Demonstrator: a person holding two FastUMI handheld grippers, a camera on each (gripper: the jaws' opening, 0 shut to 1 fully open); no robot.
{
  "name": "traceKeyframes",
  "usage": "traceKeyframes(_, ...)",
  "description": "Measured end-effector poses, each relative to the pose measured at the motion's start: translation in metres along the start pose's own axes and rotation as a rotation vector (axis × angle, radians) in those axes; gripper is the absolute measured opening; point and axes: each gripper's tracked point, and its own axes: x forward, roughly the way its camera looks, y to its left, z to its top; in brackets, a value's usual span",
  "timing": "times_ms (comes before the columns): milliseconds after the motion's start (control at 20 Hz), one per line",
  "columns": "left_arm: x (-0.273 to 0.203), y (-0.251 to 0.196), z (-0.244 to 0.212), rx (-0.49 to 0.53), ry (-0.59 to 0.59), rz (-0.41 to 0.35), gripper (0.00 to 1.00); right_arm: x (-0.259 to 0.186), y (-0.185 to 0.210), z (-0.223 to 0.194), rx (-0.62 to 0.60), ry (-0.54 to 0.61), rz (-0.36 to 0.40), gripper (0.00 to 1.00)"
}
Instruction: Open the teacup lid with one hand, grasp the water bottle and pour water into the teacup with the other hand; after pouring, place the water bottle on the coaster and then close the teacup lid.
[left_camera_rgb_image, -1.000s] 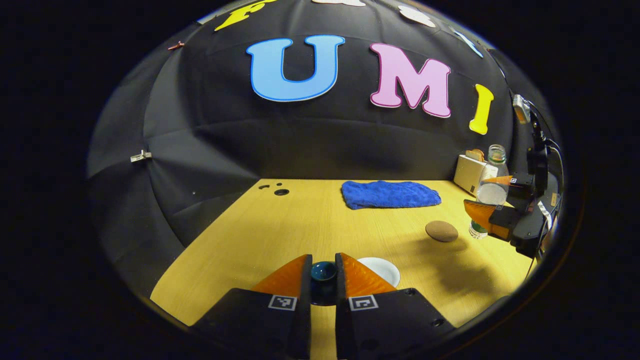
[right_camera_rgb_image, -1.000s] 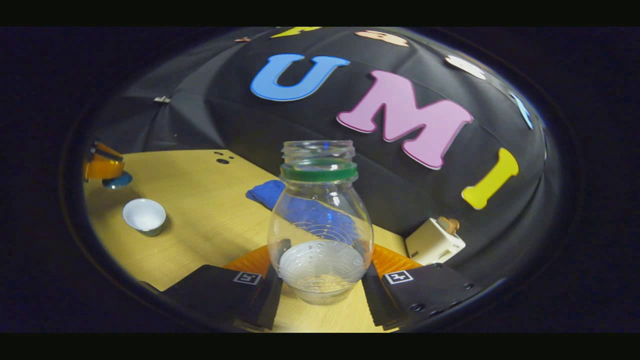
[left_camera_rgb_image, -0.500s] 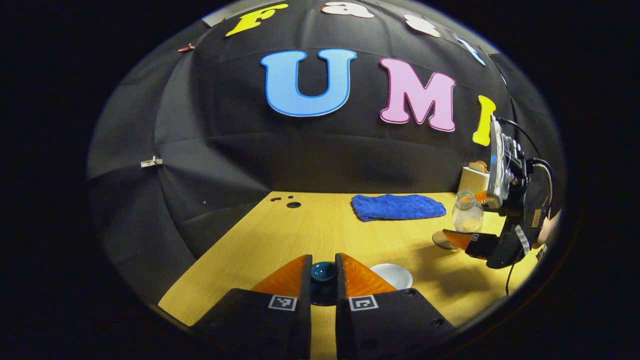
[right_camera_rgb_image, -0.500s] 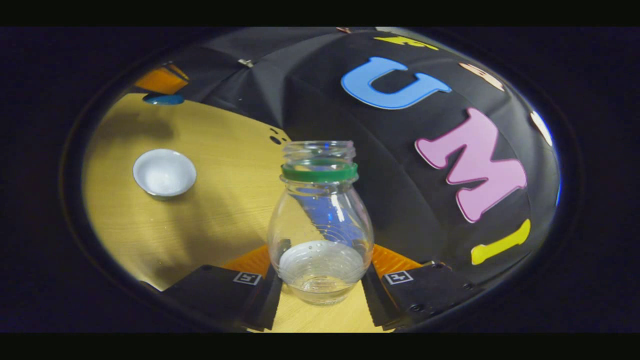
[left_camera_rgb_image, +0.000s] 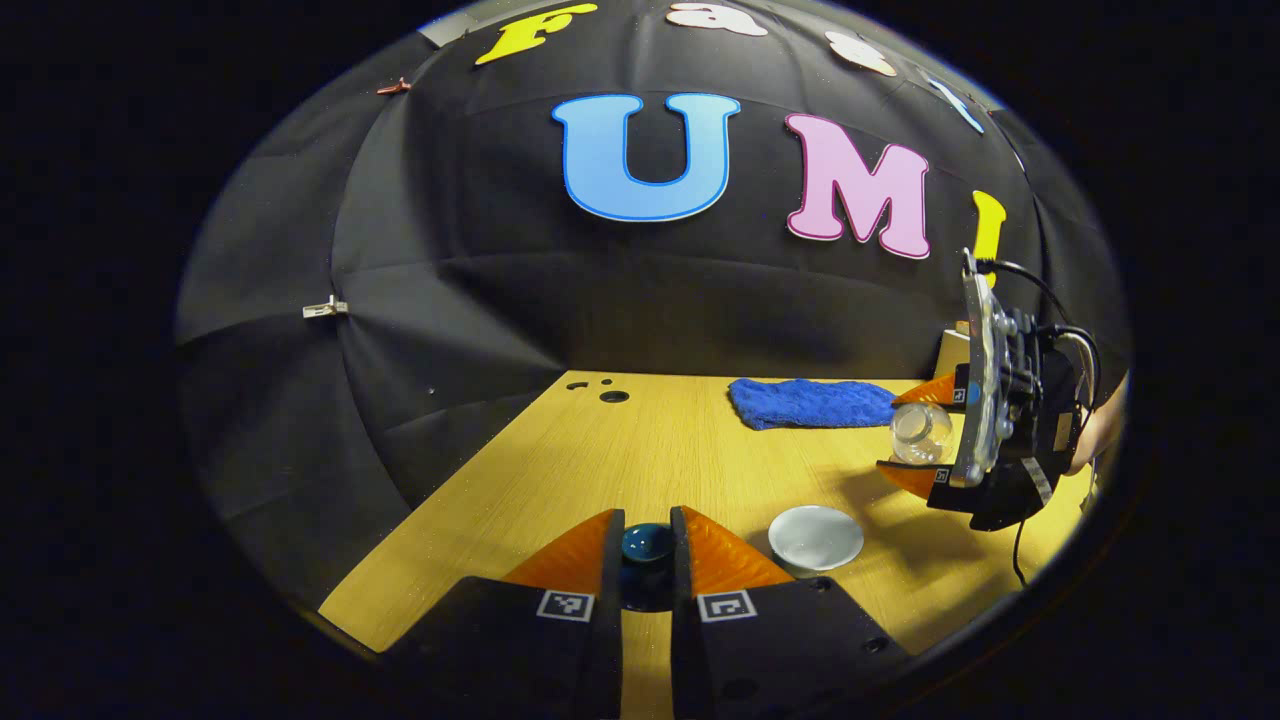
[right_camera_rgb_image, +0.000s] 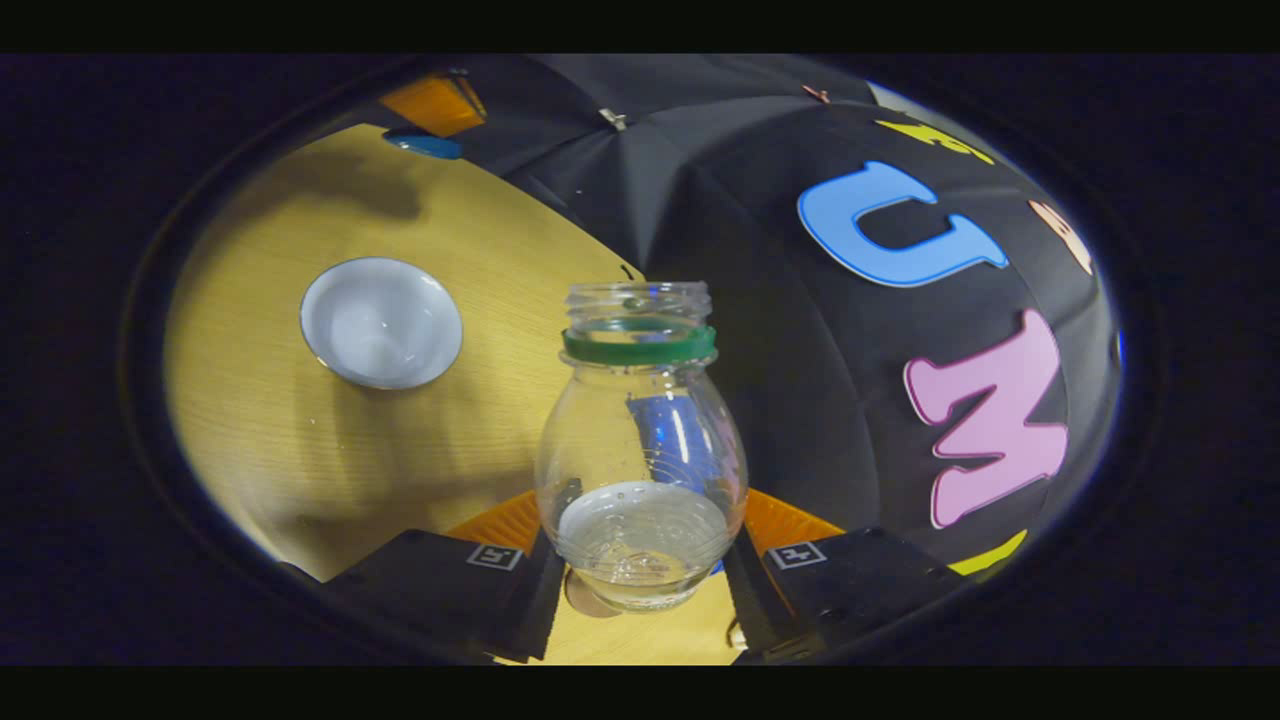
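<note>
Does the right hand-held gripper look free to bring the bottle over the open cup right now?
Probably yes. The teacup stands uncovered, its lid held aside by the left hand-held gripper, and bare table lies between it and the bottle in the right hand-held gripper.

teacup (left_camera_rgb_image: 815, 537) on table (left_camera_rgb_image: 640, 450) | towel (left_camera_rgb_image: 810, 402) behind it | water bottle (left_camera_rgb_image: 920, 433) right of teacup

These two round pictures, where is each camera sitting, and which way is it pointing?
Left gripper view: rides the left gripper, looking along its fingers, shut on the teacup lid, across the table to the booth wall.
Right gripper view: rides the tilted right gripper, looking past the water bottle its fingers hold, down on the table.
Both share the open teacup, and each shows the other gripper.
</note>
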Motion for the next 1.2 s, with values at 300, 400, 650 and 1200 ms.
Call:
traceKeyframes(300,-0.001,0.002,0.001,0.016,-0.018,-0.007,0.24,-0.006,0.007,0.01,-0.134,-0.032,0.016,0.74)
traceKeyframes(400,-0.002,0.001,-0.002,0.013,-0.02,-0.009,0.24,-0.007,0.011,0.01,-0.177,-0.046,0.021,0.73)
traceKeyframes(650,-0.006,0.005,-0.012,-0.003,-0.009,-0.004,0.23,-0.009,0.017,0.008,-0.272,-0.072,0.015,0.73)
traceKeyframes(1200,-0.009,0.01,-0.017,-0.034,-0.009,0.023,0.23,-0.019,0.026,0.005,-0.435,-0.129,0.025,0.73)
